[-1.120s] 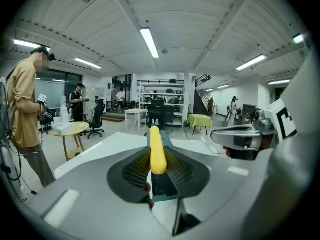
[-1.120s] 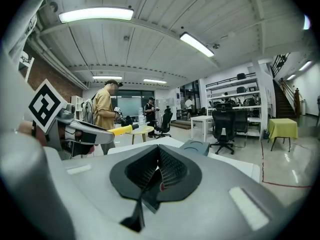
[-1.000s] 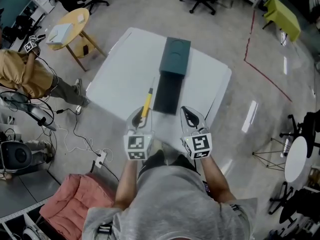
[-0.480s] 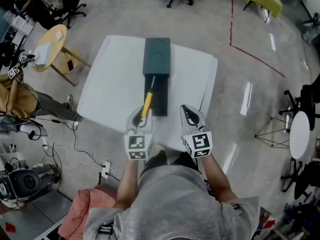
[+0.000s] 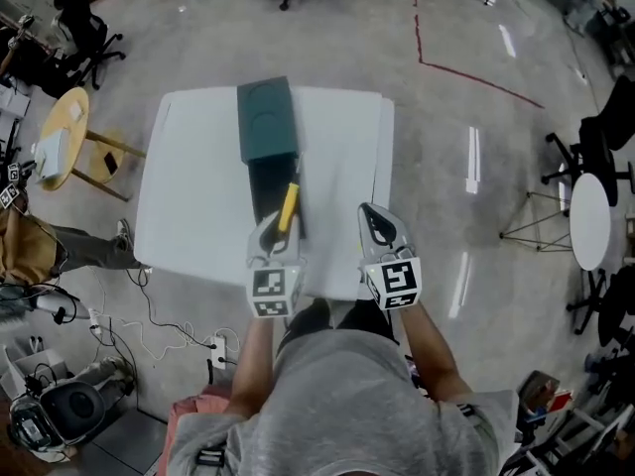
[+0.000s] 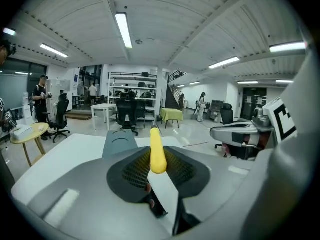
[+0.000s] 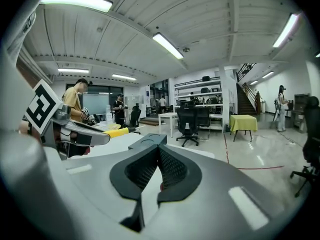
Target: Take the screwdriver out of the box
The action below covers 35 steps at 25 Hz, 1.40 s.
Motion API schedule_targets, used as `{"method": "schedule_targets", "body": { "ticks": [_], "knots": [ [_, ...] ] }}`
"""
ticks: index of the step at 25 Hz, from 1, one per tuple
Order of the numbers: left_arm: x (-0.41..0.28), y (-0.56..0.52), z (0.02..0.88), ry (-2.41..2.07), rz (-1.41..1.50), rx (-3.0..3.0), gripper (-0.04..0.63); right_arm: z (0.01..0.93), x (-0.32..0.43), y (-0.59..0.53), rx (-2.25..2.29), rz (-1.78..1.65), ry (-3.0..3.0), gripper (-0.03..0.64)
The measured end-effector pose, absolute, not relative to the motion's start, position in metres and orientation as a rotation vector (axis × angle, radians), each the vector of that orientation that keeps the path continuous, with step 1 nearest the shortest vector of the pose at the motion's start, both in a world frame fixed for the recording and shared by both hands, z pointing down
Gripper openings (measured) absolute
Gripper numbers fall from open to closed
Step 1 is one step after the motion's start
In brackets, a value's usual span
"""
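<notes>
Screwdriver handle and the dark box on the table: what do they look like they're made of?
Screwdriver: handle looks like smooth yellow plastic, maybe rubber; even colour, soft sheen. Box: likely dark green moulded plastic, given the round recess in its top.

my left gripper (image 5: 277,226) clamped on the screwdriver (image 5: 289,206) handle, right gripper (image 5: 375,226) pinched closed and empty, both forearms (image 5: 253,350) held out front, side by side, tipped slightly down
</notes>
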State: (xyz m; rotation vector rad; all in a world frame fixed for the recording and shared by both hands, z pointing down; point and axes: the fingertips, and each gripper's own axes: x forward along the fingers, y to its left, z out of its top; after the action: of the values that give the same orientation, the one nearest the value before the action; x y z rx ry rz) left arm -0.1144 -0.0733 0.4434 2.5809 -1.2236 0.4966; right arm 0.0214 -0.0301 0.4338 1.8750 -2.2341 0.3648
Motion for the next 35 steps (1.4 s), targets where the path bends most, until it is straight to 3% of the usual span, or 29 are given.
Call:
{"method": "schedule_targets", "body": {
  "ticks": [20, 35],
  "knots": [
    [-0.001, -0.117, 0.514, -1.051, 0.612, 2.562, 0.087, 0.498, 0.115, -0.065, 1.949, 0.534, -2.099, 0.003],
    [0.039, -0.157, 0.572, -1.068, 0.671, 2.511, 0.087, 0.549, 0.144, -0.095, 1.930, 0.646, -2.086, 0.003]
  ]
}}
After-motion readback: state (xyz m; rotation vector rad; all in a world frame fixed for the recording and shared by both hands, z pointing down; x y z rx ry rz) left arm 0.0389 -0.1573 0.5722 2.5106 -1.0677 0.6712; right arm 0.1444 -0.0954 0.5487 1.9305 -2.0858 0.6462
